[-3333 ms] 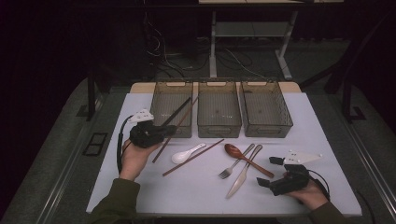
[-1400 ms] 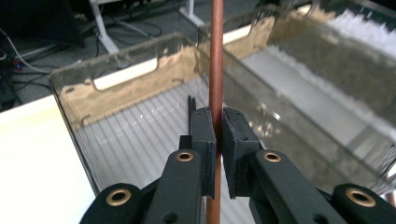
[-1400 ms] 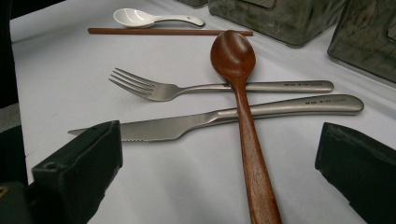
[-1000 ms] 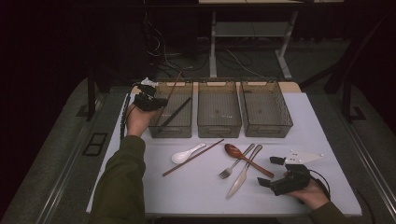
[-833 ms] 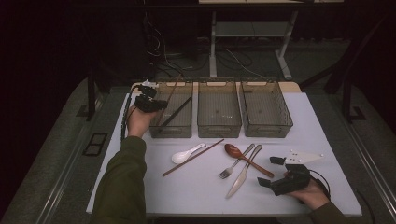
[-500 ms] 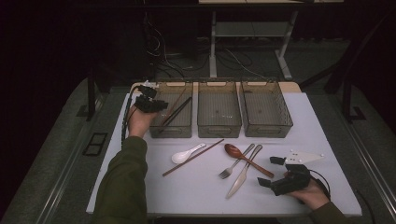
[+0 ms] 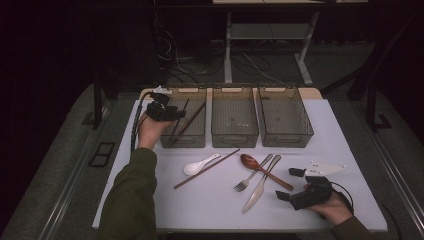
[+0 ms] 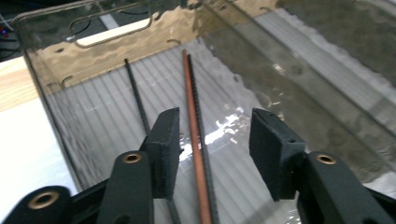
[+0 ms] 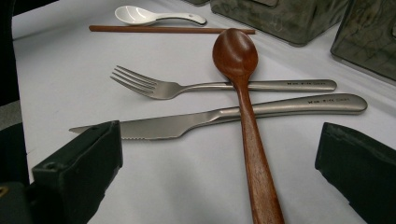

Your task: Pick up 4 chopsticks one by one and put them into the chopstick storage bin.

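My left gripper [image 7: 176,114] hovers over the left clear bin [image 7: 183,142], and its jaws have just been opening. They now stand apart with nothing pressed between them. Below them, on the bin floor, lie a brown chopstick [image 8: 192,126] and a black chopstick [image 8: 134,91]. My right gripper [image 7: 290,184] rests on the white table near its front right, open and empty. Just beyond its jaws [image 9: 217,140] lie a wooden spoon [image 9: 243,93], a steel fork [image 9: 187,87] and a knife [image 9: 224,116]. A white spoon [image 7: 200,164] and another brown chopstick [image 7: 206,168] lie at mid-table.
Two more clear bins, the middle one [image 7: 235,139] and the right one [image 7: 292,140], stand in a row beside the left bin along the table's far edge. A cable trails from the left gripper down past the table's left edge. Dark floor surrounds the table.
The left hand rose from the table's left to the left bin, then held still there. Its jaws came apart and the chopstick lies loose in the bin. The right hand stayed put.
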### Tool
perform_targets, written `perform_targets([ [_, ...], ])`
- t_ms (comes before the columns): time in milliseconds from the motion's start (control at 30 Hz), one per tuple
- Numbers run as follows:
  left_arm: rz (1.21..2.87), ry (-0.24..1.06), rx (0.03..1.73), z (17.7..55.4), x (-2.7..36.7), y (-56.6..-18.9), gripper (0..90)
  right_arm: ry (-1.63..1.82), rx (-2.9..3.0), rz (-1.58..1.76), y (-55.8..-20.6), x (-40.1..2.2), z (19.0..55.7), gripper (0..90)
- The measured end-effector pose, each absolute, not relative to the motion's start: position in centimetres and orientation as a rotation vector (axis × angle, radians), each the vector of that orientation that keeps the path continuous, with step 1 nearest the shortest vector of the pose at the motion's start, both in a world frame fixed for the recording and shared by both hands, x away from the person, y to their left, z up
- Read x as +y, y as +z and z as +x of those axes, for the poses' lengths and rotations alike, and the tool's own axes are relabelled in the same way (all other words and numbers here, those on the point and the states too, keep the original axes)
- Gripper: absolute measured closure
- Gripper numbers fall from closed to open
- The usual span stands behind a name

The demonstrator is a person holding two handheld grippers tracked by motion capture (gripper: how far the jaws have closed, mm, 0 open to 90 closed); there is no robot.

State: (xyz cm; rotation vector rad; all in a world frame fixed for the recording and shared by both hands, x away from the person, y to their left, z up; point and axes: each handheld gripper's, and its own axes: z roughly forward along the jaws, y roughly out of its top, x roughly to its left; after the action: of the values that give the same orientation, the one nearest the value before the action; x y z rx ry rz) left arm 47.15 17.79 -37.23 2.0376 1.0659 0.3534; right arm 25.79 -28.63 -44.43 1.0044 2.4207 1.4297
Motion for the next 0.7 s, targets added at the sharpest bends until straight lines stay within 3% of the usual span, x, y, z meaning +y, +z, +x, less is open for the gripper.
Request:
perform_targets([
  [700, 2.018, 0.317, 0.907, 42.0, 17.2, -35.7, 30.3, 1.428, 2.419, 1.011, -44.4, -28.8, 25.8, 0.5],
])
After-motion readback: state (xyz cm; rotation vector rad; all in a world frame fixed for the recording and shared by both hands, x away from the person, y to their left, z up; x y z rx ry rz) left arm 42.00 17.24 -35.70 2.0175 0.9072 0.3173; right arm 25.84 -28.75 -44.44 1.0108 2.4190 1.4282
